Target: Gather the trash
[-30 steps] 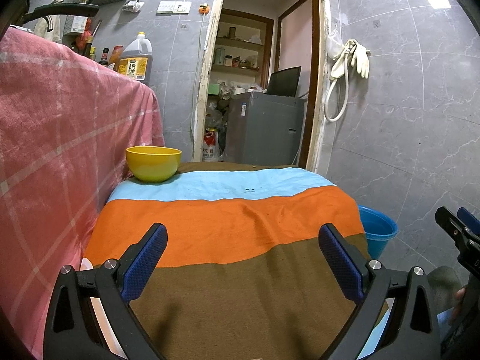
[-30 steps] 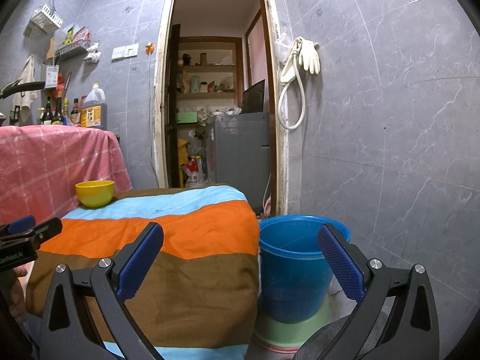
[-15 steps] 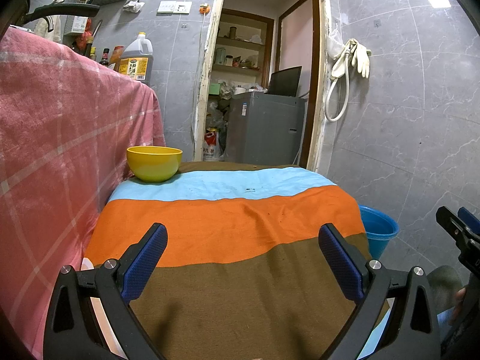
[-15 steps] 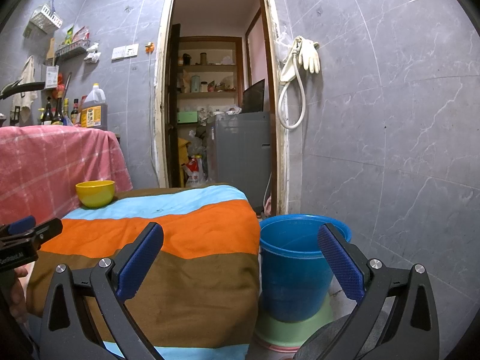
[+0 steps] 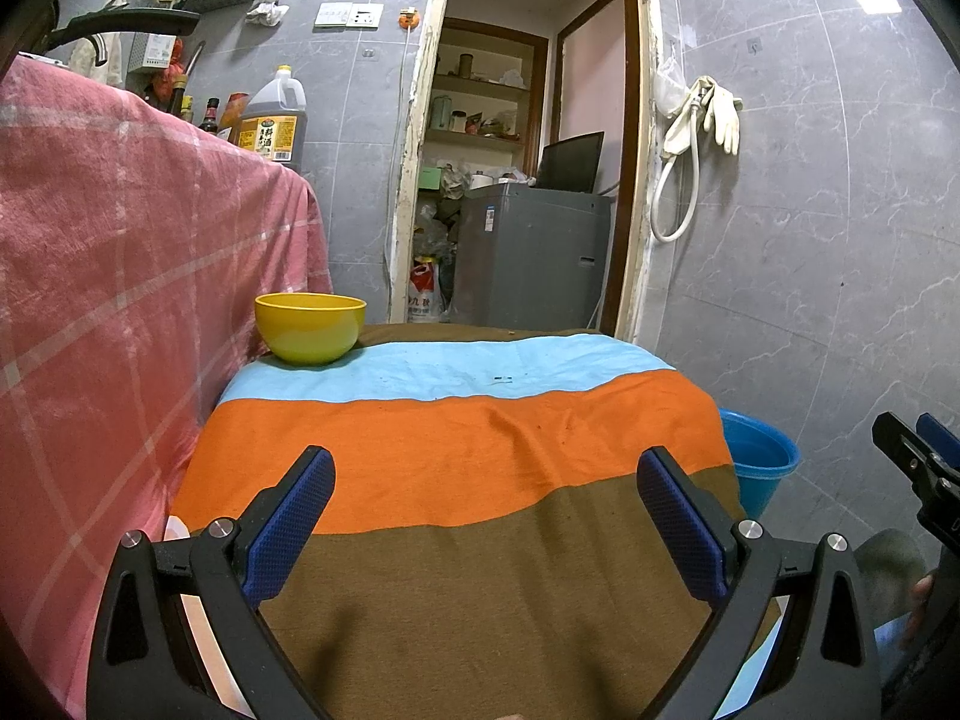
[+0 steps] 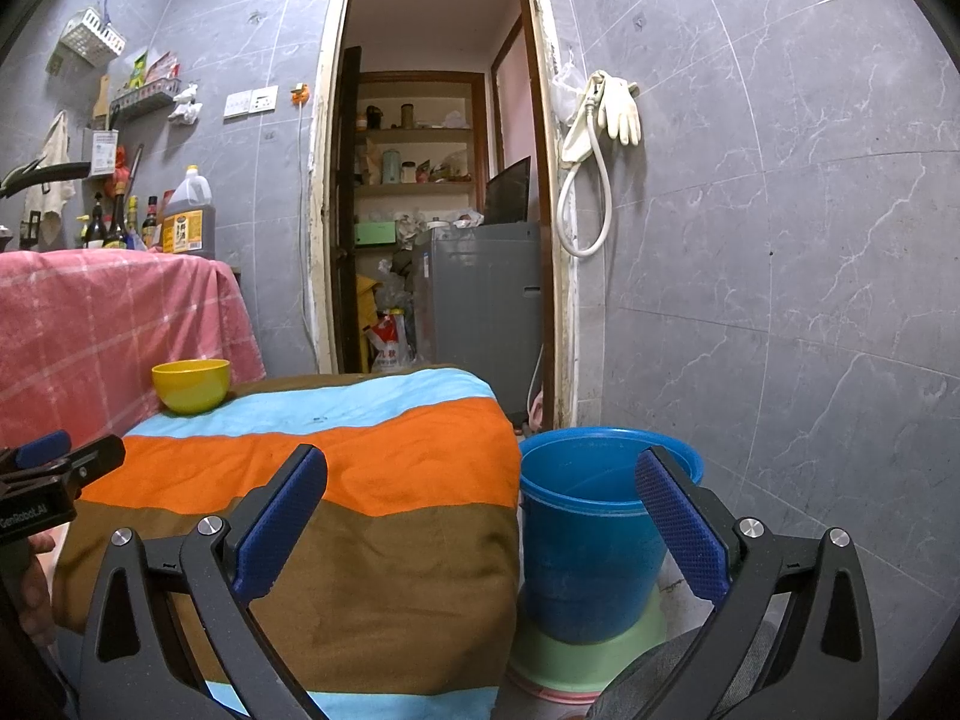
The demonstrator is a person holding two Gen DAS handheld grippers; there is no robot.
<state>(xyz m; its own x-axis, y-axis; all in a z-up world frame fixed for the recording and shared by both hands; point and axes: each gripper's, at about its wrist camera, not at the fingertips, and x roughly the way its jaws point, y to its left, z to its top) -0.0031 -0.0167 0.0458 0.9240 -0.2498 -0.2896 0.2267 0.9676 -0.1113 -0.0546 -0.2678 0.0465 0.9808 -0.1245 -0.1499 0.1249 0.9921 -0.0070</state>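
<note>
A table under a striped cloth (image 5: 456, 450) of blue, orange and brown stands before me; it also shows in the right wrist view (image 6: 372, 480). A yellow bowl (image 5: 310, 327) sits at its far left corner, also seen from the right (image 6: 191, 384). A blue bucket (image 6: 594, 534) stands on the floor right of the table, its rim visible in the left wrist view (image 5: 759, 459). My left gripper (image 5: 485, 516) is open and empty over the brown stripe. My right gripper (image 6: 480, 516) is open and empty, near the table's right edge and the bucket. No trash item is visible on the cloth.
A pink checked cloth (image 5: 120, 276) covers a higher counter on the left, with an oil jug (image 5: 273, 117) and bottles behind it. An open doorway (image 6: 438, 210) leads to a storeroom with a grey appliance (image 5: 534, 252). Grey tiled wall (image 6: 780, 240) stands on the right. The bucket rests on a green basin (image 6: 588, 654).
</note>
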